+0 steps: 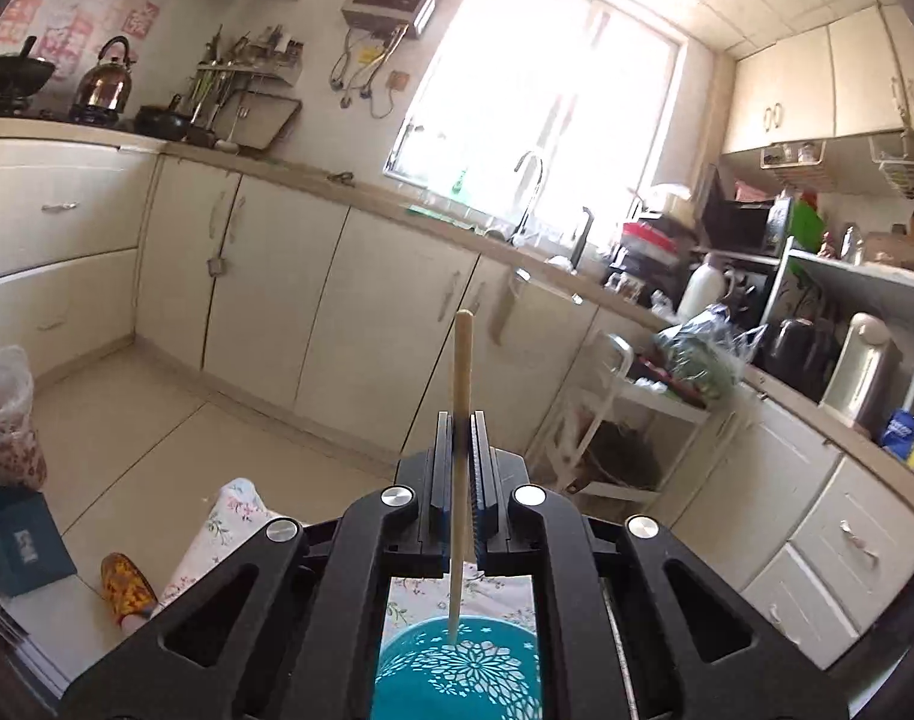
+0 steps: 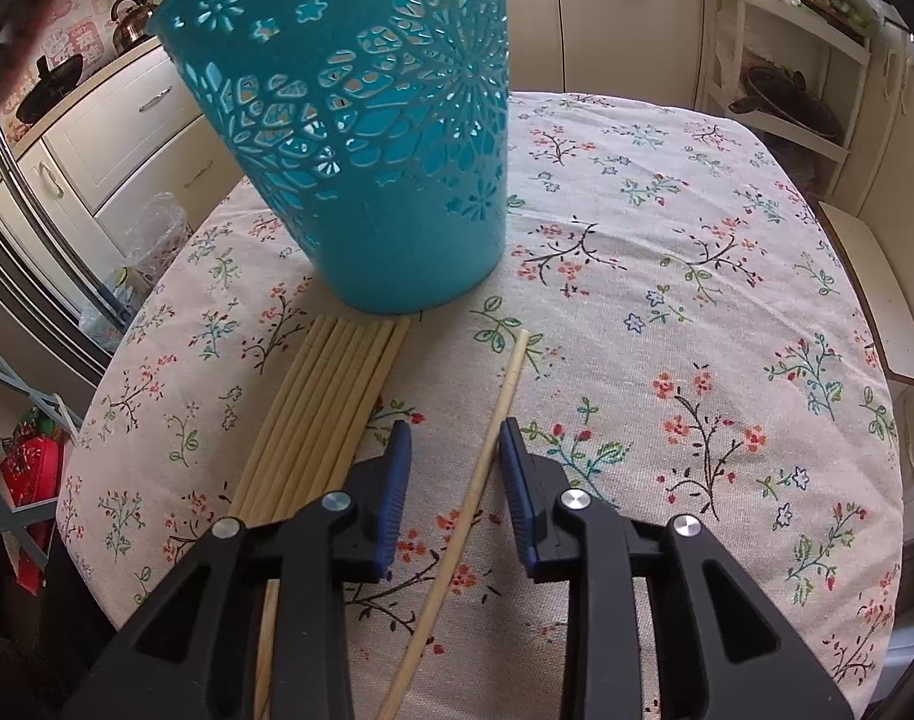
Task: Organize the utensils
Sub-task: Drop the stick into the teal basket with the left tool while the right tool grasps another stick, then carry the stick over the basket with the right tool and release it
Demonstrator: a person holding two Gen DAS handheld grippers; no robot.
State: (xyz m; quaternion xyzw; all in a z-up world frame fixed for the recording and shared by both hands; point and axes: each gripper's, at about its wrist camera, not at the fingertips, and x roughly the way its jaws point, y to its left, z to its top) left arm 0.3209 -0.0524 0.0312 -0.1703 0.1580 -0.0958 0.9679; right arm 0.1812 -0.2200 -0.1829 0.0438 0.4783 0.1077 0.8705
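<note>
My left gripper [image 1: 461,420] is shut on a pale wooden chopstick [image 1: 460,372] held upright, its lower tip over the teal cut-out holder [image 1: 457,672] below. In the right wrist view the same teal holder [image 2: 366,138] stands on the floral tablecloth [image 2: 667,312]. My right gripper [image 2: 453,429] is open just above the cloth, its jaws on either side of a single chopstick [image 2: 505,384] lying there. A bundle of several chopsticks [image 2: 324,402] lies to its left, ends touching the holder's base.
The table edge [image 2: 841,228] falls away to the right, with a white shelf rack [image 2: 781,60] beyond. Kitchen cabinets [image 1: 312,288] and a counter with sink run along the far wall. A person's slipper [image 1: 126,591] shows on the floor.
</note>
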